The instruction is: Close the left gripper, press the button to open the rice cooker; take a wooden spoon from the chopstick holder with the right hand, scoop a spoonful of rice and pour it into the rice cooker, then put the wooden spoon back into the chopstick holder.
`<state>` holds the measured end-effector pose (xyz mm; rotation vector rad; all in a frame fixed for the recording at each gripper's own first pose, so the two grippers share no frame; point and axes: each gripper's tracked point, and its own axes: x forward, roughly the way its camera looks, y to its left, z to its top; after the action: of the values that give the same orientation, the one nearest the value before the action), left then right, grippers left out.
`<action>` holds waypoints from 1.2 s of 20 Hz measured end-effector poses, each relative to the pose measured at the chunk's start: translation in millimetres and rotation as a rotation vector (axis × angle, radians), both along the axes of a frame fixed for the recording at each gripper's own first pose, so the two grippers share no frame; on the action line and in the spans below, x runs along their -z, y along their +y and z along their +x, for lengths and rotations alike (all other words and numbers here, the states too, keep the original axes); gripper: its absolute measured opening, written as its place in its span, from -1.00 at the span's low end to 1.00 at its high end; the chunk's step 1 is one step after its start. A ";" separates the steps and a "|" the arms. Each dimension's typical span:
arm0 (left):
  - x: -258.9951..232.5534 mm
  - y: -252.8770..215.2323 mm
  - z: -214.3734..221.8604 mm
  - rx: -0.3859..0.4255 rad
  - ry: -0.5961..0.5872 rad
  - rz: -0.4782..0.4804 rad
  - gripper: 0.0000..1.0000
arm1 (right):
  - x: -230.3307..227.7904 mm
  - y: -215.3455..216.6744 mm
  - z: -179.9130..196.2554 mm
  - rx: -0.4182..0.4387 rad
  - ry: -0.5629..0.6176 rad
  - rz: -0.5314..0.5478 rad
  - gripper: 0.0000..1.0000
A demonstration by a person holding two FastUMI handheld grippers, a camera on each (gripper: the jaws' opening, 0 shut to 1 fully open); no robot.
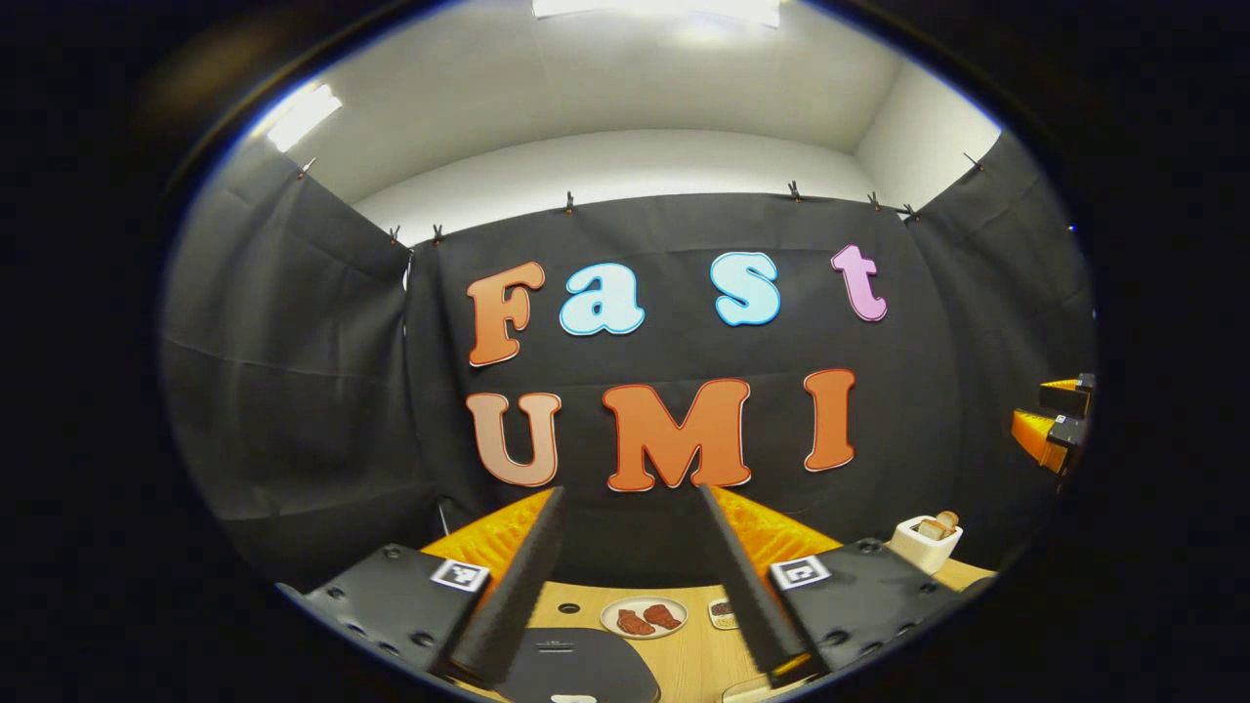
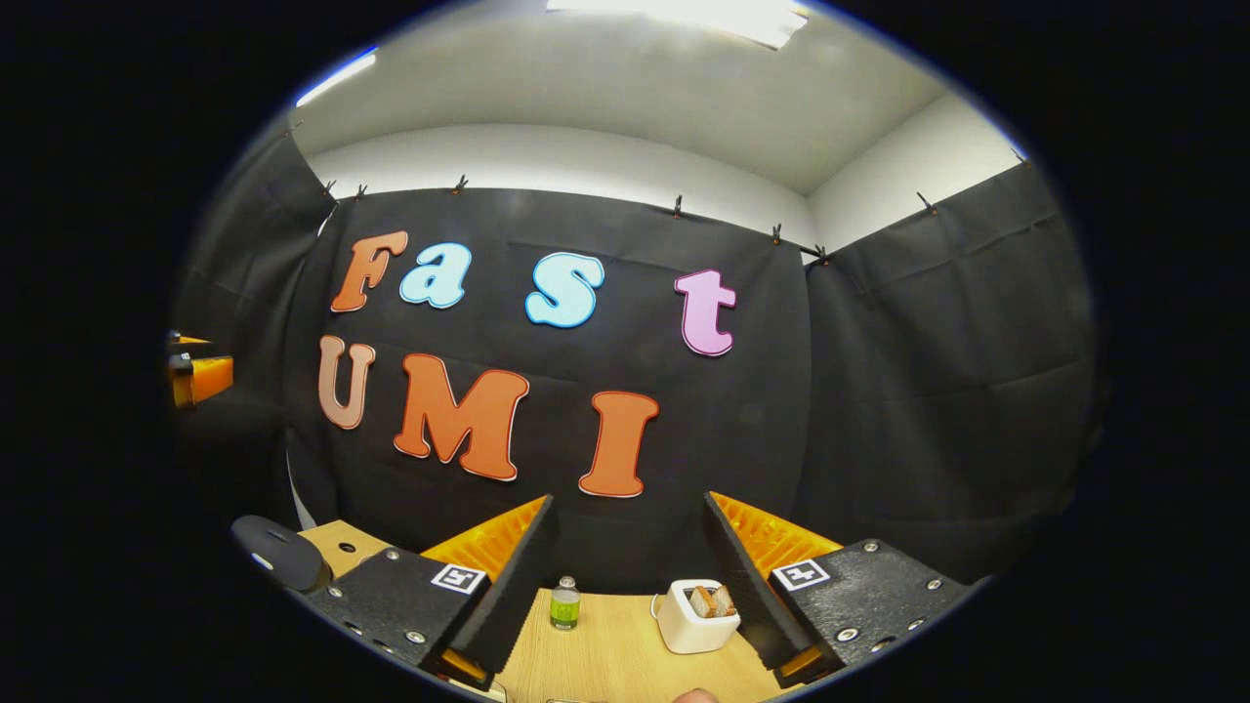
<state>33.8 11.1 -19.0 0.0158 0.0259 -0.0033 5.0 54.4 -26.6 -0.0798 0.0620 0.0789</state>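
My left gripper [image 1: 632, 493] is open and holds nothing, hovering above the dark rice cooker [image 1: 576, 669], whose lid lies shut just below its fingers. The white chopstick holder [image 1: 926, 543] with wooden spoon handles sticking up stands at the right on the wooden table [image 1: 693, 659]. My right gripper [image 2: 629, 500] is also open and holds nothing. The chopstick holder [image 2: 695, 615] sits just ahead of it, close to its right finger. In the right gripper view the rice cooker [image 2: 278, 552] lies at the far left. Each view catches the other gripper at its edge: the right gripper [image 1: 1055, 425] and the left gripper [image 2: 195, 376].
A white plate [image 1: 643, 617] with two red pieces and a small dish [image 1: 723, 612] lie behind the cooker. A small green bottle [image 2: 564, 602] stands left of the holder on the wooden table [image 2: 605, 664]. Black cloth walls close in the back and both sides.
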 end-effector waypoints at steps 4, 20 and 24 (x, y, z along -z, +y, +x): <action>19.1 -0.3 4.0 -0.003 0.065 0.012 -0.31 | 10.9 -5.7 -2.6 0.013 0.032 0.009 0.89; 188.0 26.2 -12.6 -0.018 0.870 -0.324 -0.84 | 41.3 -41.7 -27.0 0.102 0.116 -0.013 0.87; 237.1 37.0 -34.0 -0.060 1.059 -0.383 -0.87 | 51.5 -47.1 -34.8 0.127 0.143 -0.008 0.89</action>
<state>-0.2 48.1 -256.1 -0.3716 1.0837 0.0440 -29.7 7.3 -78.1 -0.0778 0.2100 -0.0430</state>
